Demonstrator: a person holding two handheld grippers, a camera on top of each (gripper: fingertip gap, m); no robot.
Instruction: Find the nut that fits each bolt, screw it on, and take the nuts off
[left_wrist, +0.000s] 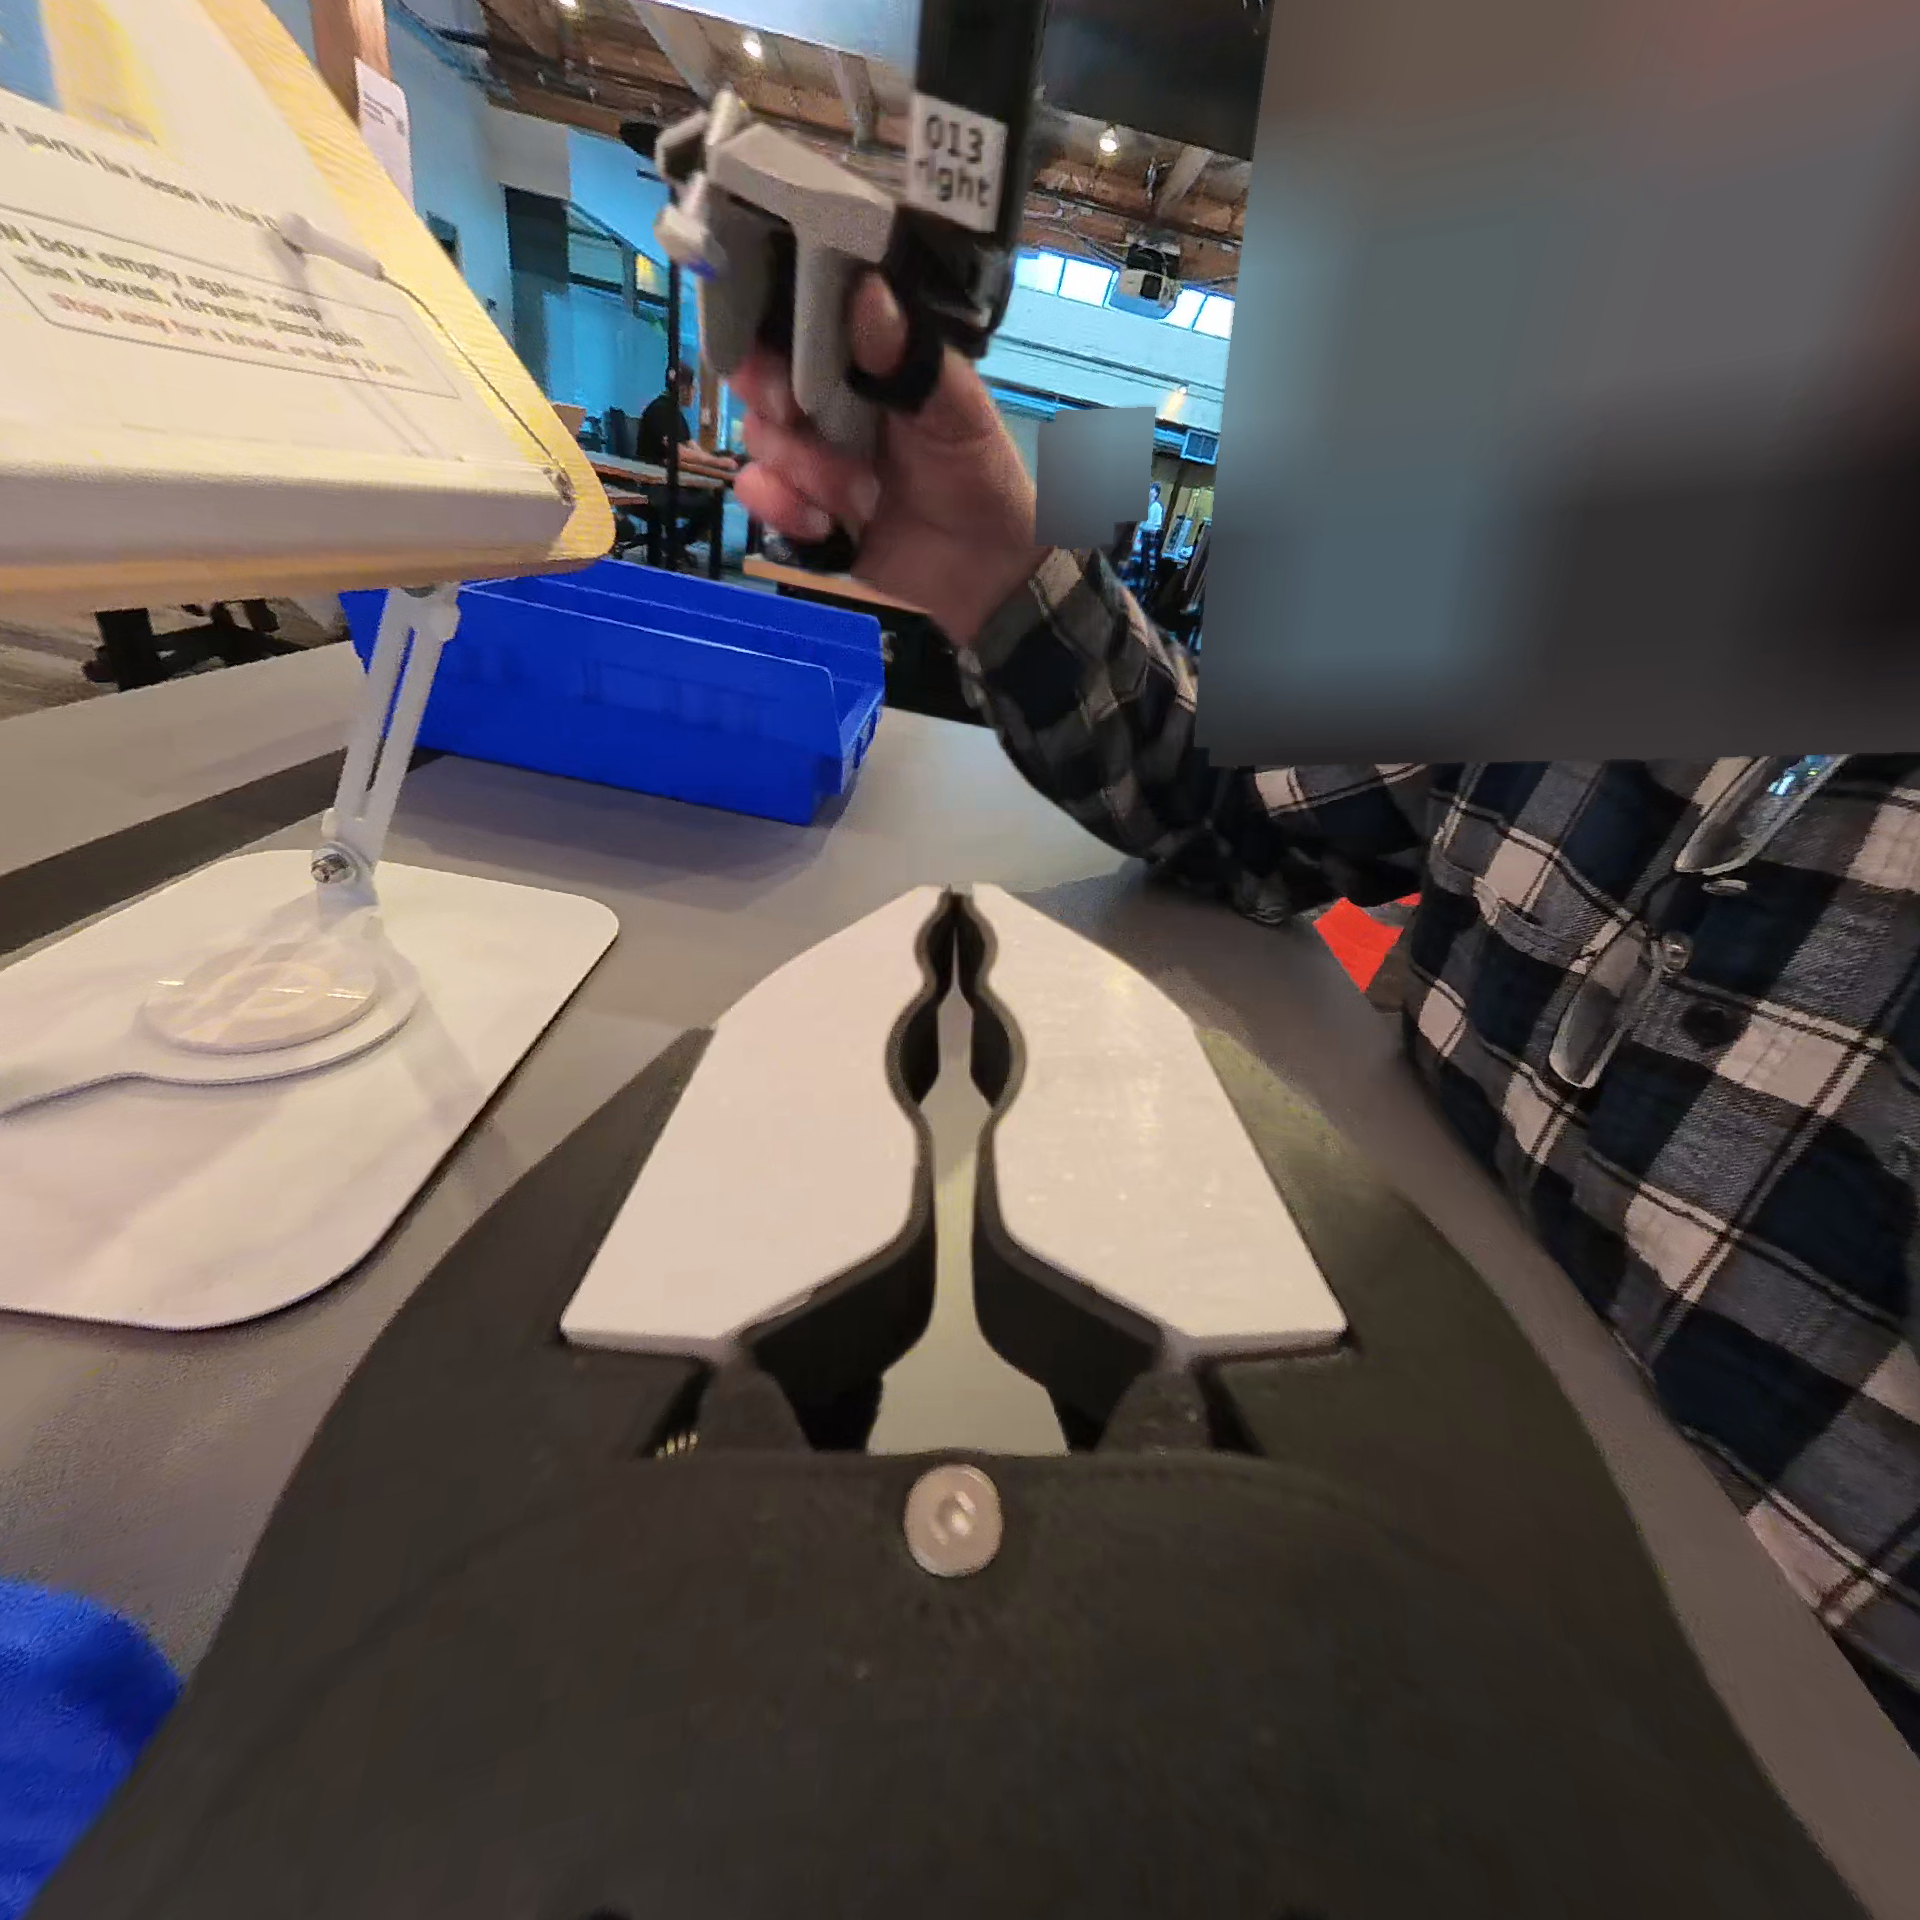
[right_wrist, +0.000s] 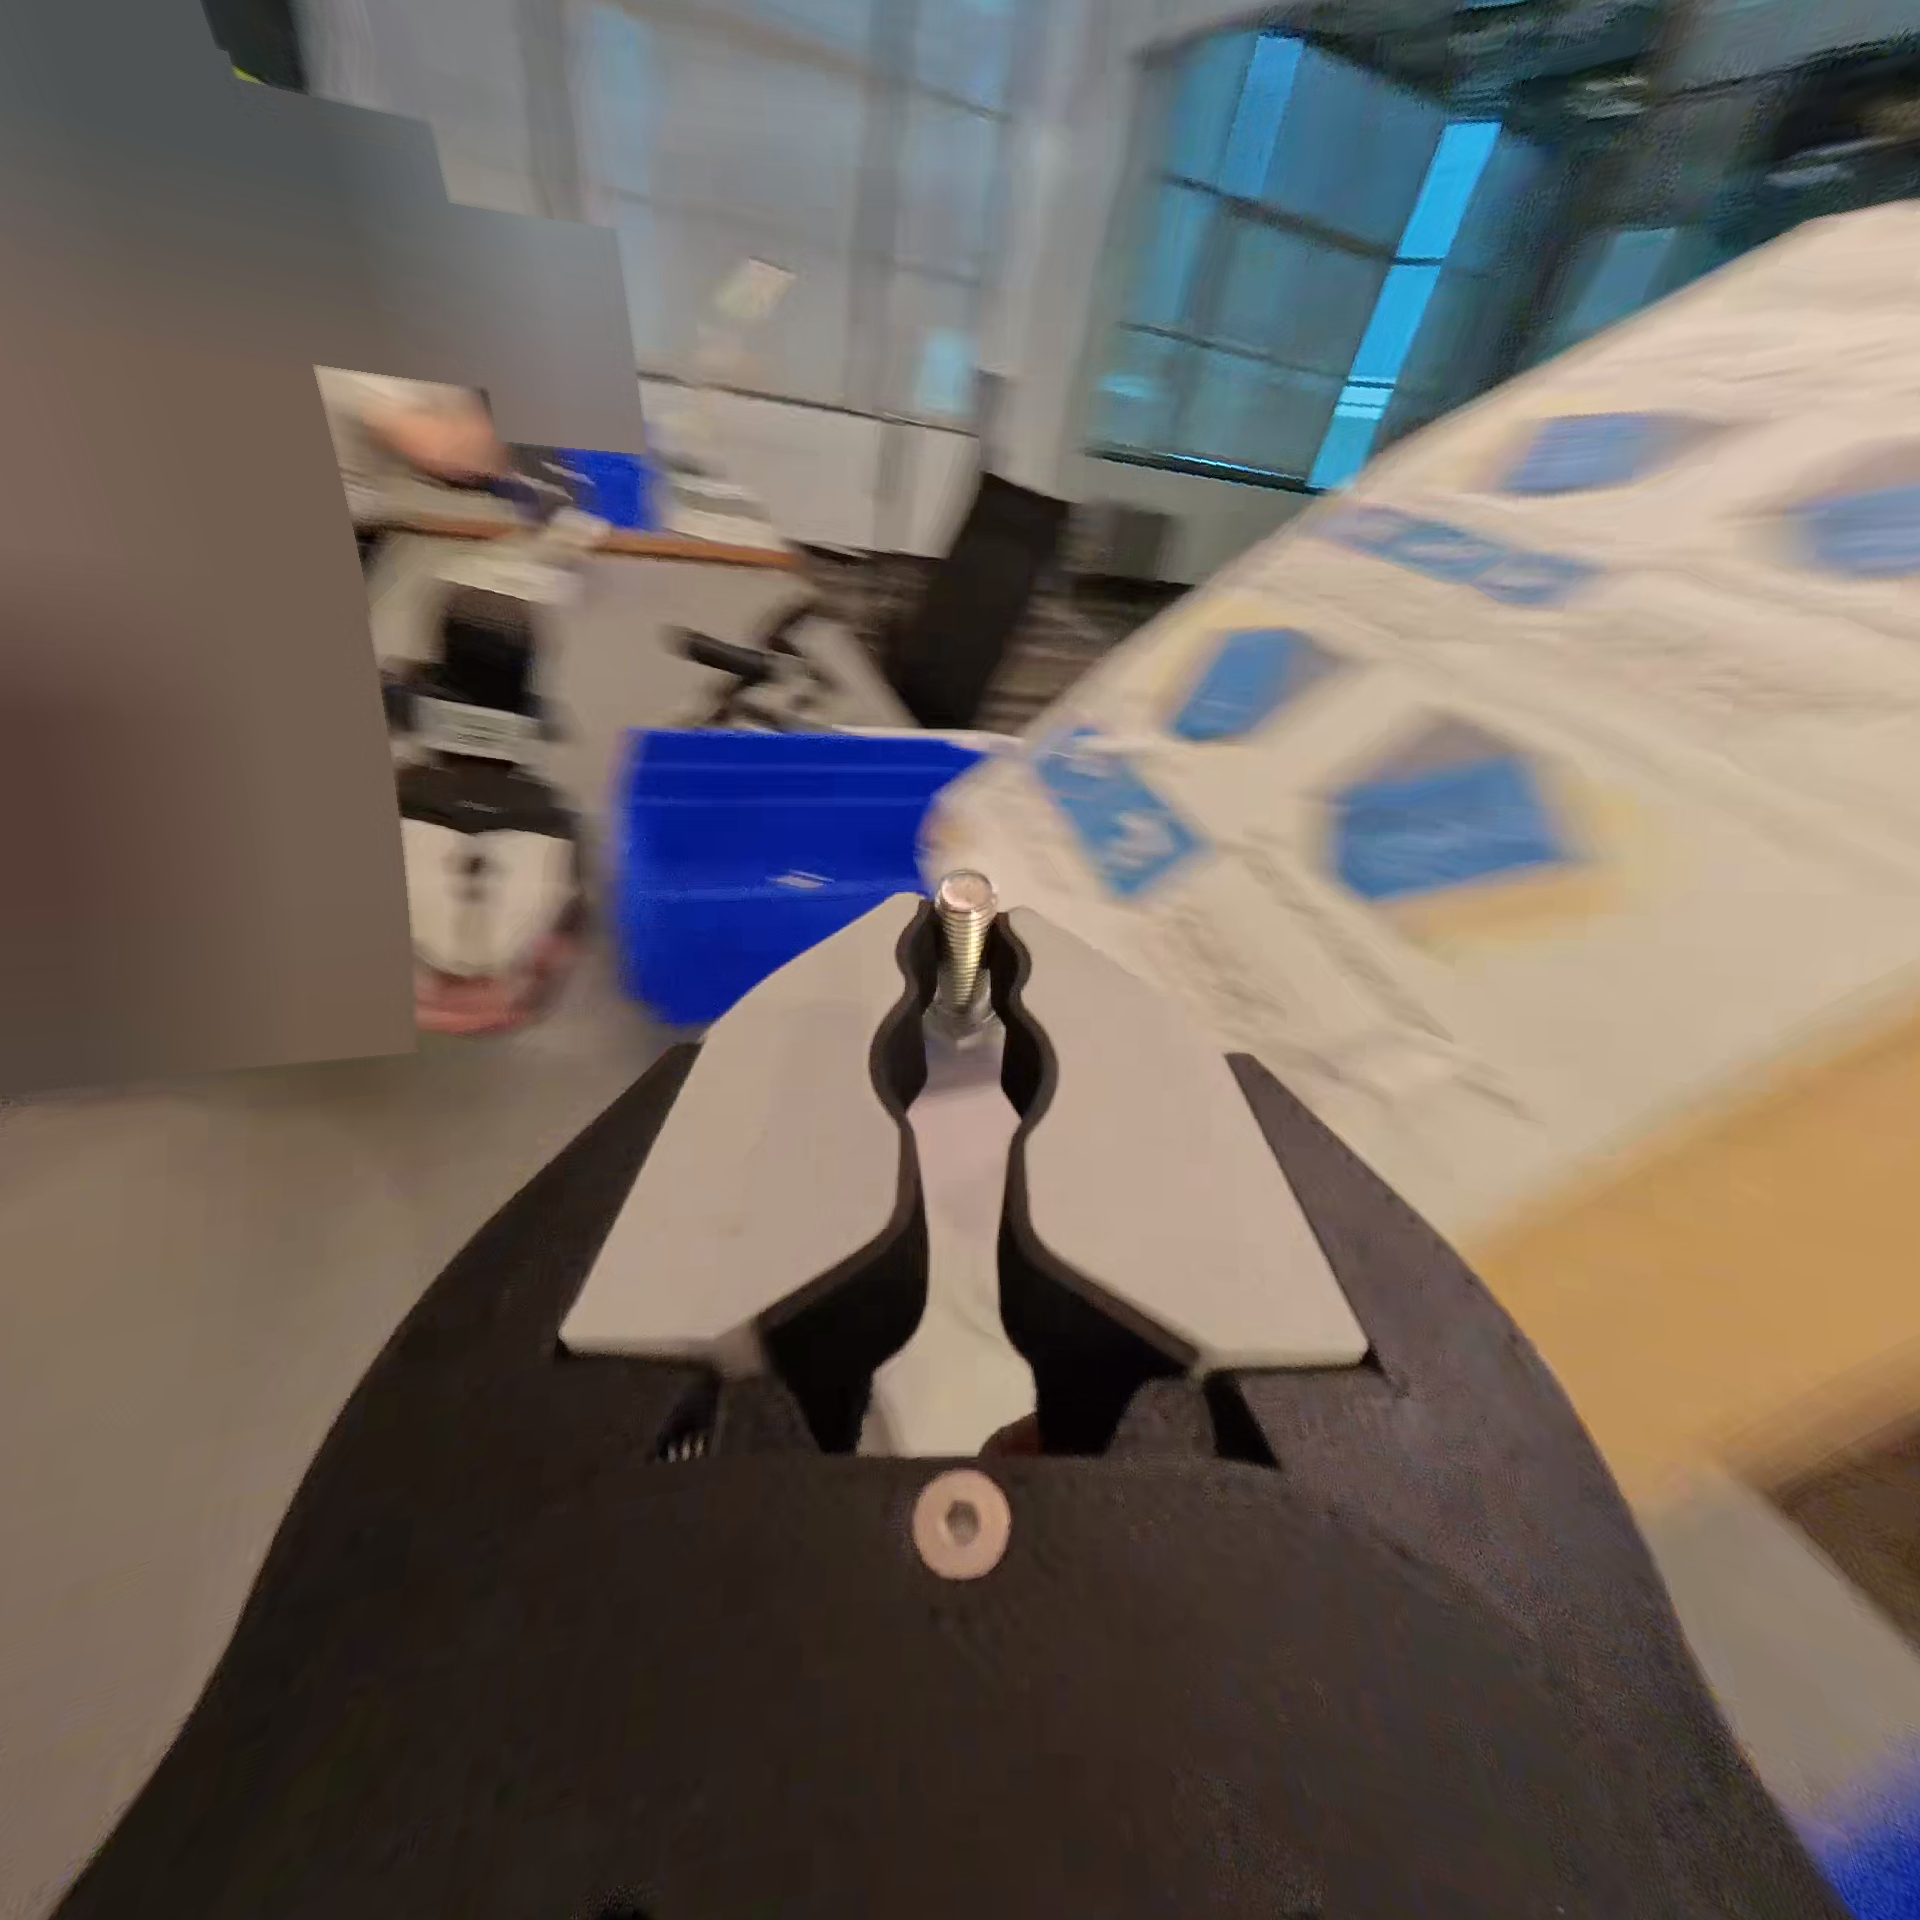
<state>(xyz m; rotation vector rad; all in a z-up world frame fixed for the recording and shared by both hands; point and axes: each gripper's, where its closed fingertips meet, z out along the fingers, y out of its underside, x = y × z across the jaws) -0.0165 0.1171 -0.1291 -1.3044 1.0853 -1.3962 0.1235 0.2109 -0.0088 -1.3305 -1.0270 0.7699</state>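
1. 2 hand-held grippers are at work over a grey table (left_wrist: 935, 810). The left gripper (left_wrist: 953, 914) points low across the table, its jaws clenched tip to tip with nothing between them.
2. The right gripper (right_wrist: 961, 935) grasps 1 silver bolt (right_wrist: 964, 951): the threaded shank stands between the dark pads, its flat end poking just past the tips, and what appears to be the hex head sits deeper in the jaws, though blur softens that part.
3. In the left wrist view the right gripper is raised well above the table, held by 1 hand (left_wrist: 914, 488) in a plaid sleeve (left_wrist: 1101, 707).
4. 1 blue bin (left_wrist: 644, 686) sits at the table's far side, just behind a white stand (left_wrist: 260, 1039) whose base plate rests on the table.
5. The stand carries 1 tilted instruction sheet (left_wrist: 229, 312) on its arm.
6. No nut can be made out in either view; the right wrist view is heavily motion-blurred.
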